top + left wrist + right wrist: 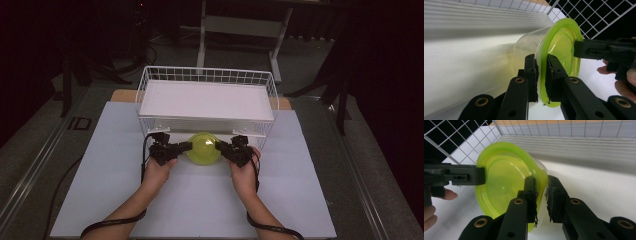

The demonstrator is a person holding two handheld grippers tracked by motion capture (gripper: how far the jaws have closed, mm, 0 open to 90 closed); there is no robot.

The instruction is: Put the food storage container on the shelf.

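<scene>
A yellow-green translucent tub (202, 148) with a lid lies on its side at the front opening of a white wire basket (207, 72), its lid facing me. My left gripper (189, 145) grips the lid's rim from the left. In the left gripper view its jaws (541, 58) pinch the rim of the tub (560, 42). My right gripper (219, 145) holds the opposite edge. In the right gripper view its jaws (541, 180) clamp the tub's rim (504, 185), with the left gripper (482, 176) on the far edge.
A white board (205, 100) covers the basket's upper level, so the tub sits under a low shelf. The basket stands at the back of a white table mat (200, 200). Dark floor and a desk frame (240, 25) lie beyond.
</scene>
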